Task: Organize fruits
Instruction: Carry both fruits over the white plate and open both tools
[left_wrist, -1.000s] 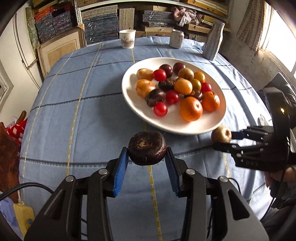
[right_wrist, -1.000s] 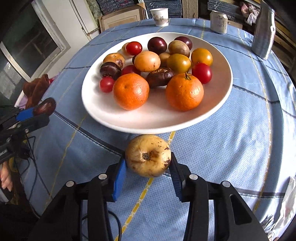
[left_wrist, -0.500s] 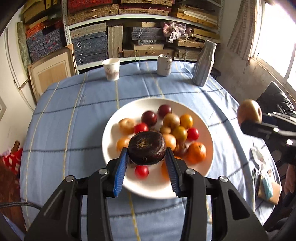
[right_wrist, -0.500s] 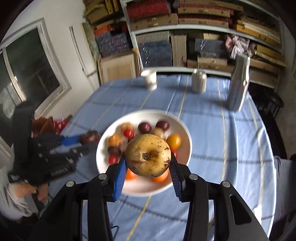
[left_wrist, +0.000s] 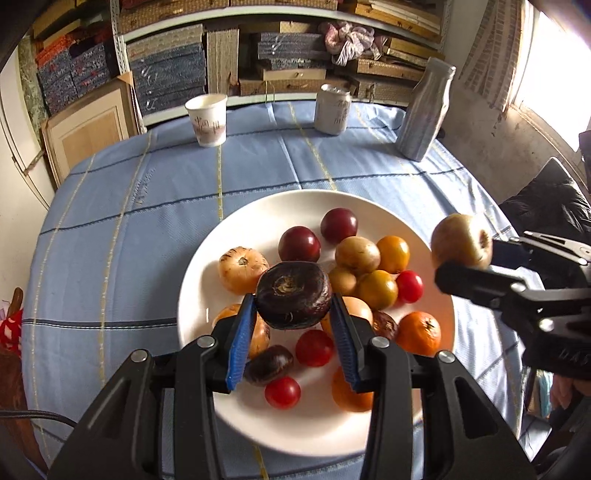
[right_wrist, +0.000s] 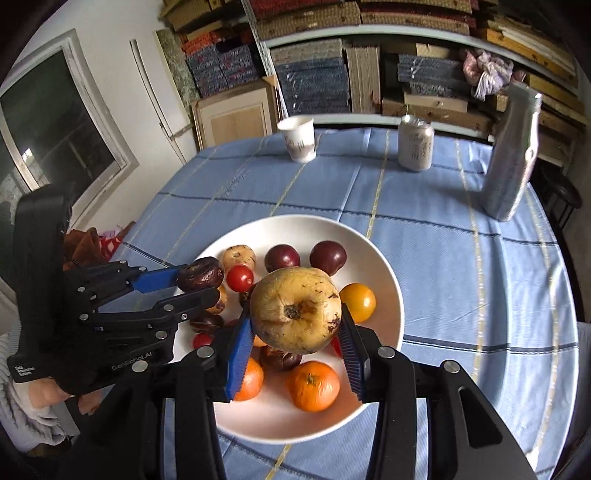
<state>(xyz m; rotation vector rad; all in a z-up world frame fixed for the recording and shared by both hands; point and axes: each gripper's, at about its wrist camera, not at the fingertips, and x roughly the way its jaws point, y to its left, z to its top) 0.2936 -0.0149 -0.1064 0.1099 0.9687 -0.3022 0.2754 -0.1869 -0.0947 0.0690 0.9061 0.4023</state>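
Left wrist view: left tool (left_wrist: 291, 306) is pinching a dark wrinkled fruit (left_wrist: 293, 295) between its blue pads, held in the air over the white plate (left_wrist: 207, 258), about above the plate's middle-left. Right tool (left_wrist: 469, 258) comes in from the plate's right side, pinching a yellowish apple (left_wrist: 461, 240) just past the rim.

Right wrist view: same apple (right_wrist: 295, 310) sits clamped stem-end toward the camera, over the near half of the plate (right_wrist: 388, 280); left tool (right_wrist: 192, 280) with its dark fruit (right_wrist: 201, 277) is at the plate's left edge.

Key relation: both fruits hang above the plate, so the drop target lies straight below each tool. My read: the apple needs the bigger gap. Free plate surface is mostly the near rim and right side; the middle is packed with oranges, tomatoes and plums.

In the way: the two tools are near each other over one plate, so they could clash. Cup (left_wrist: 207, 120), can (left_wrist: 332, 109) and bottle (left_wrist: 424, 114) stand at the far bench edge, well apart.
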